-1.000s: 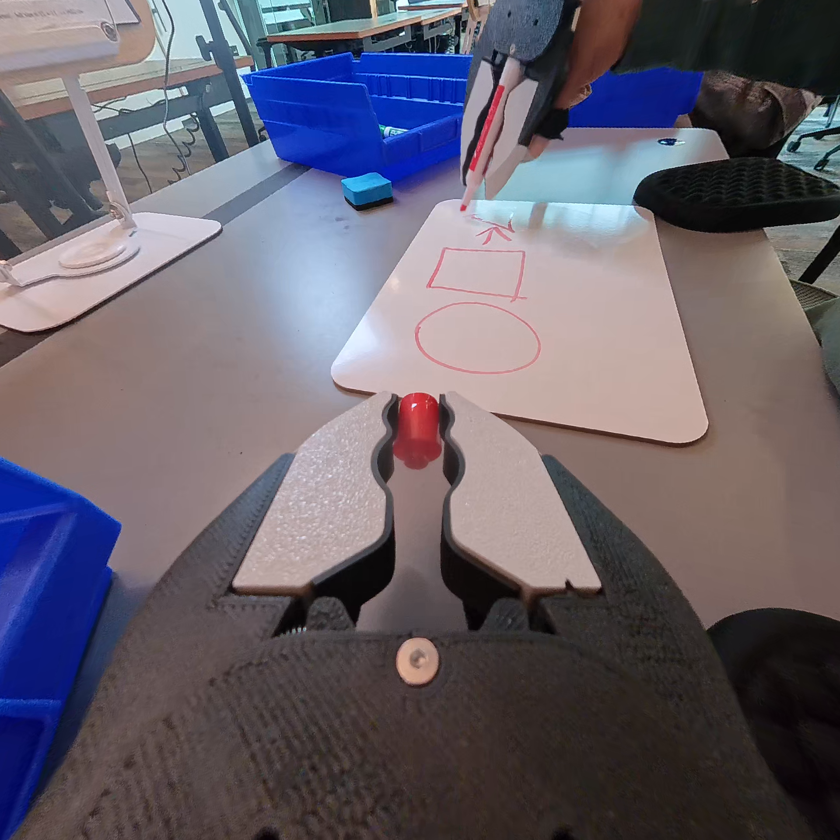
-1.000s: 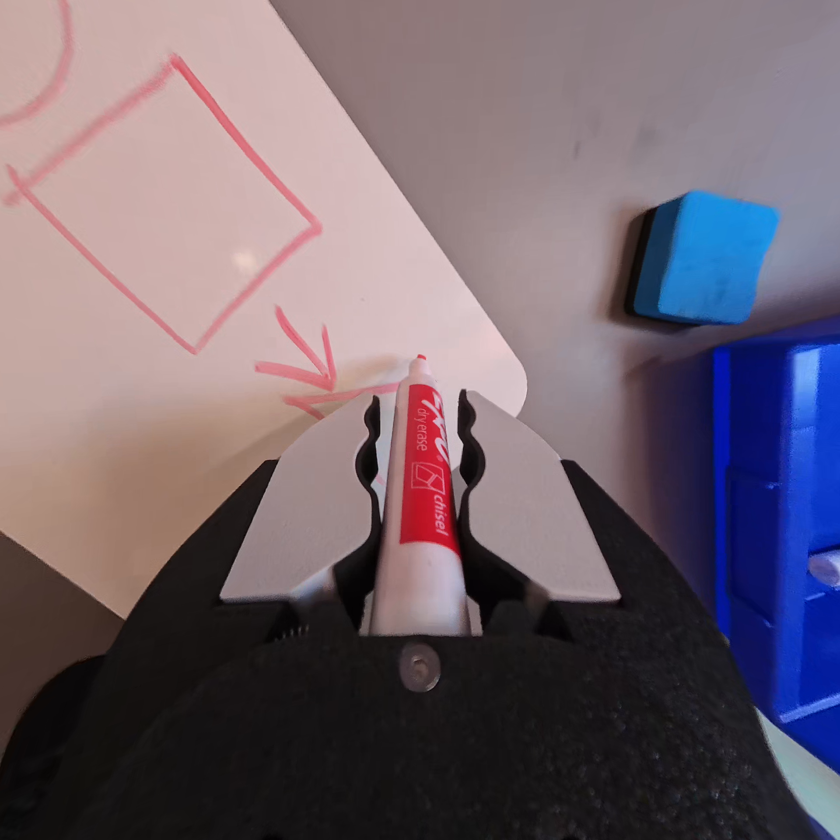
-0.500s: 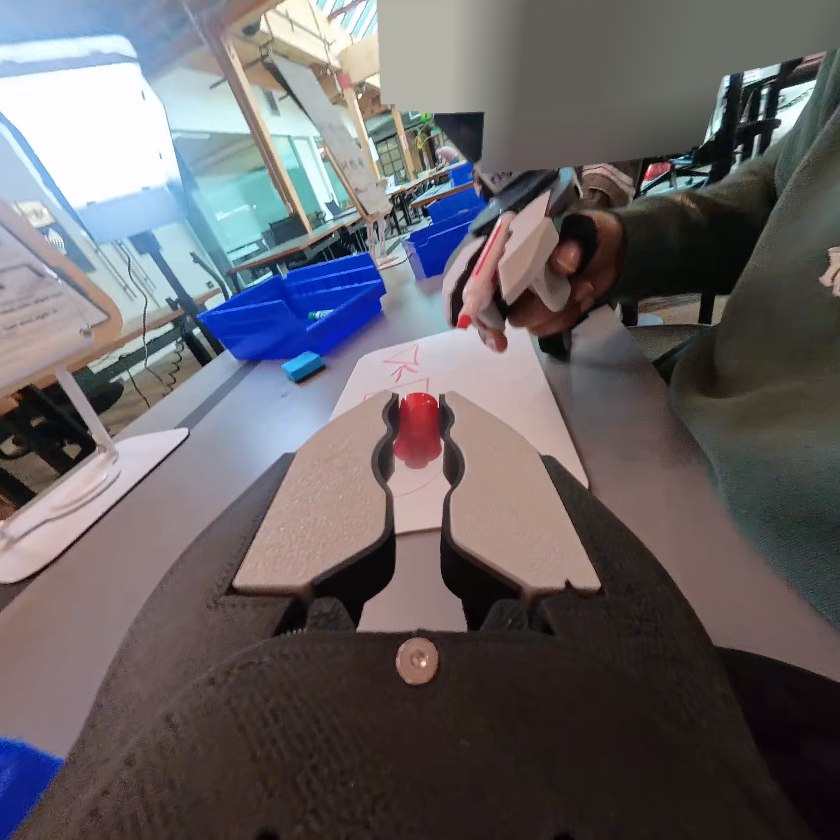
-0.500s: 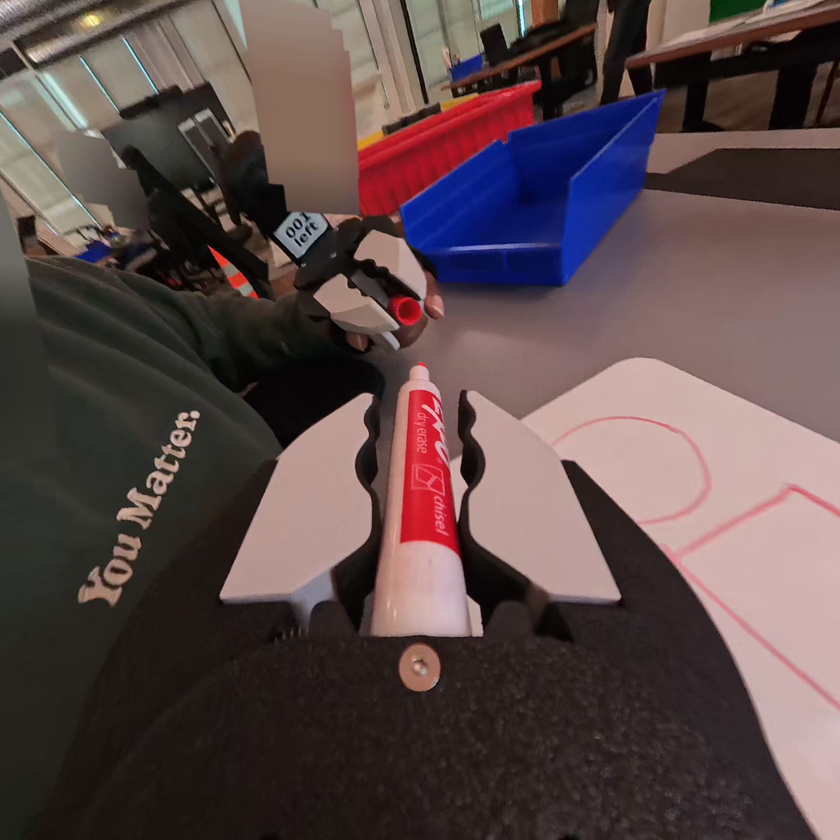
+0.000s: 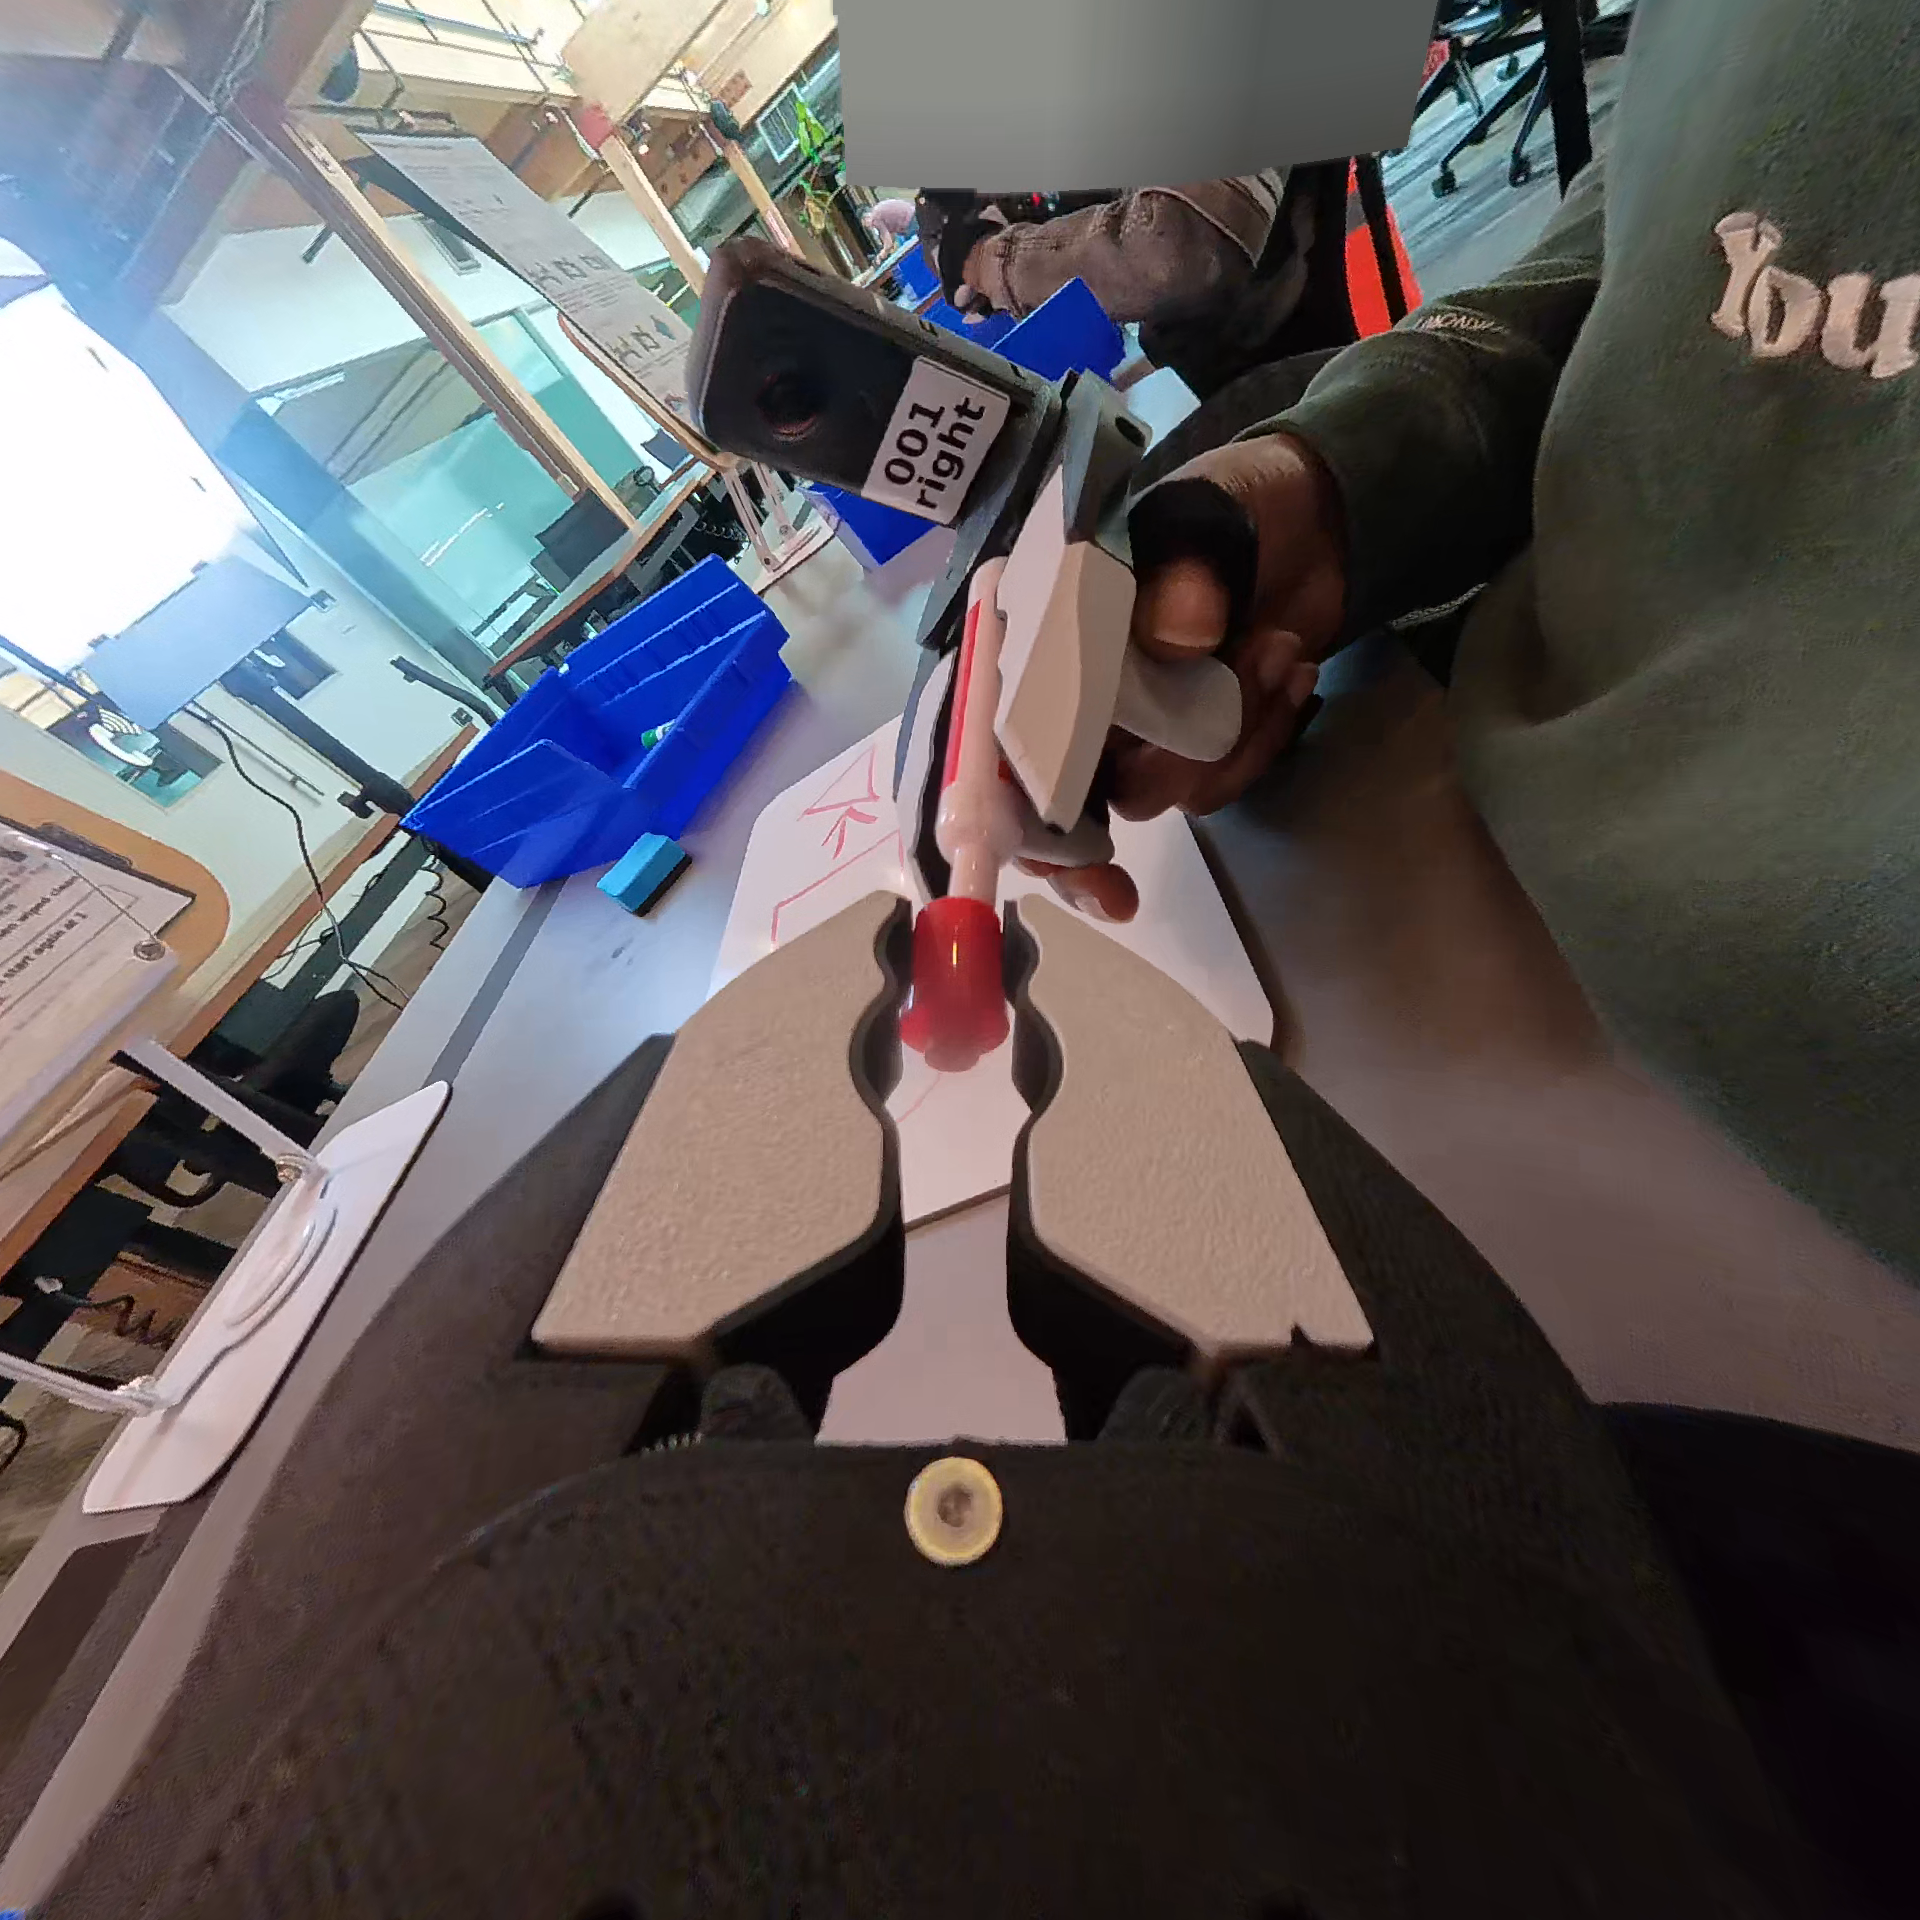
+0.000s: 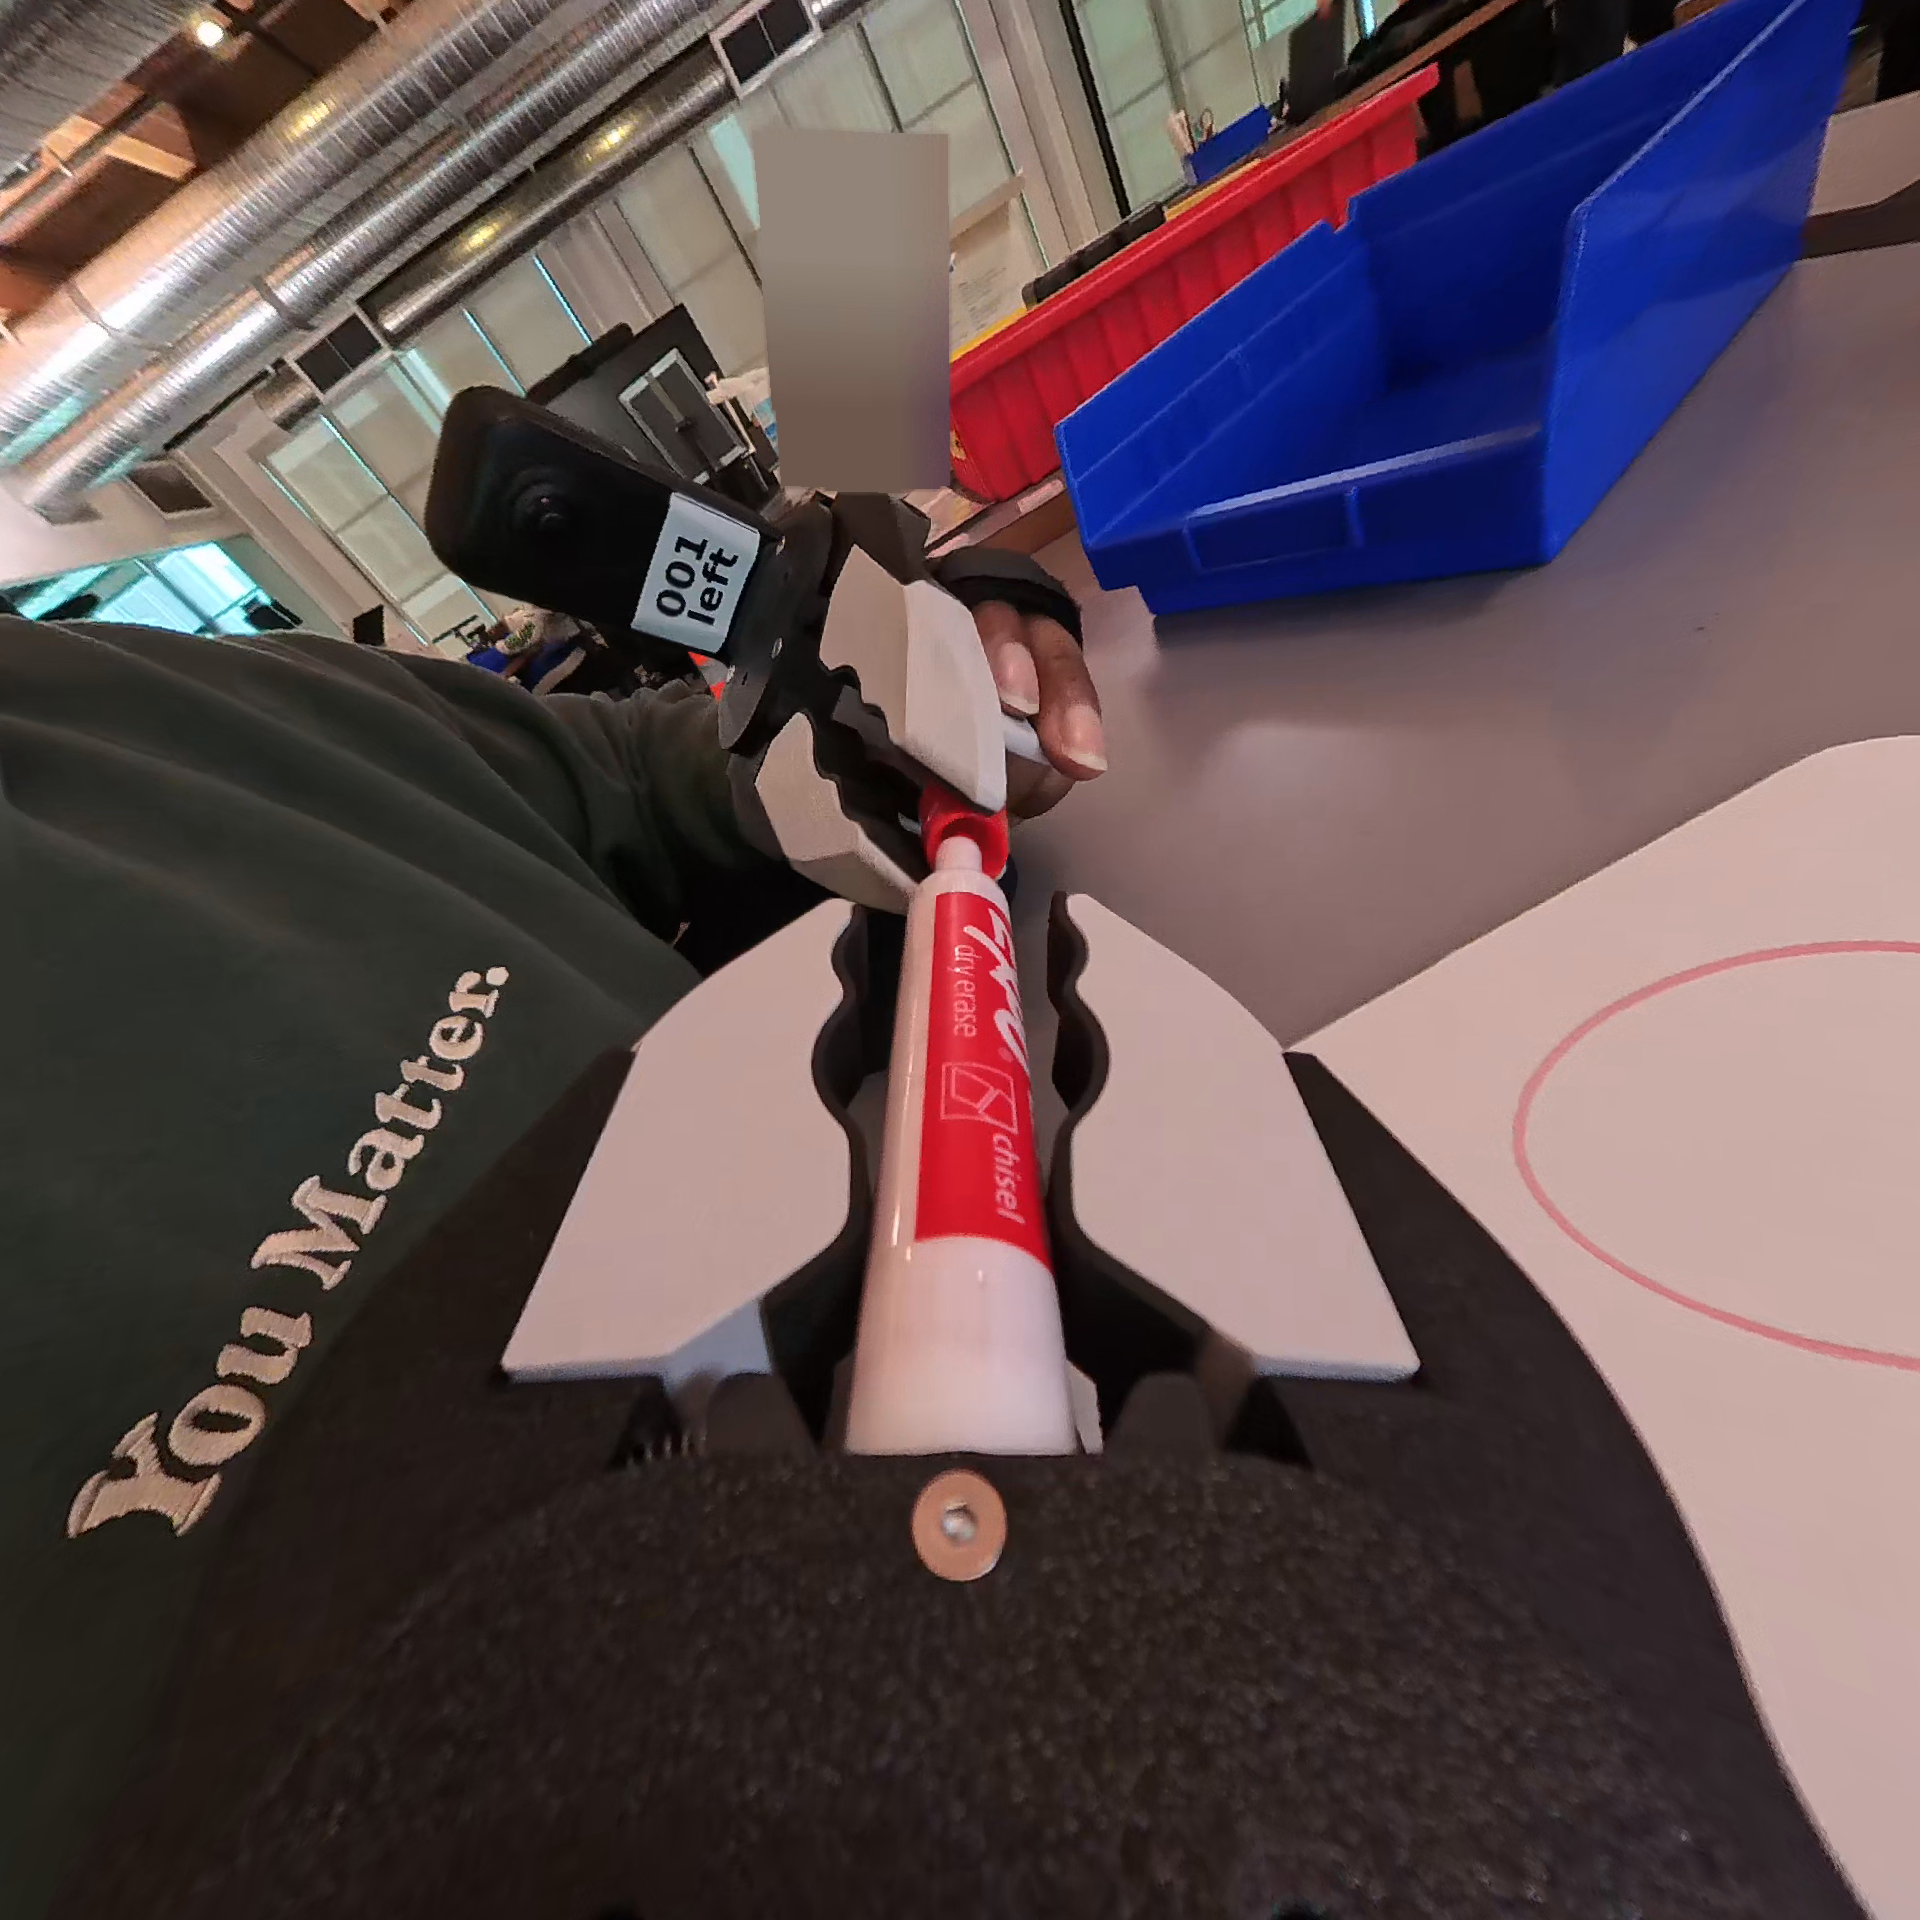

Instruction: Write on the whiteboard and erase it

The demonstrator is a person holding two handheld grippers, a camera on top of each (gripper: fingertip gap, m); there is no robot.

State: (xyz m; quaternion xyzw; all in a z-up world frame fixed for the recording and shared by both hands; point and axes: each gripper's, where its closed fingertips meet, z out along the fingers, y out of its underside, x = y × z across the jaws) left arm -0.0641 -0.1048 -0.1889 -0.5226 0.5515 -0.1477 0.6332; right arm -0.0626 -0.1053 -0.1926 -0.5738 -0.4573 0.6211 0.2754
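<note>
Shapes drawn on whiteboard (image 5: 1164,914). Left fingers (image 5: 951,971) pinch cap (image 5: 951,987), right fingers (image 6: 961,935) pinch marker (image 6: 971,1143), nib entering cap above whiteboard. Erasing left.

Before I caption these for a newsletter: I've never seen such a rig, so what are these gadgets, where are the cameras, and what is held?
No robot here: a person holds a two-finger gripper in each hand, each with a camera looking along its fingers. The left gripper clamps a red cap. The right gripper holds a red-and-white marker, its tip entering the cap. Below lies a whiteboard with red shapes on a grey table, beside a blue eraser and a blue bin.
</note>
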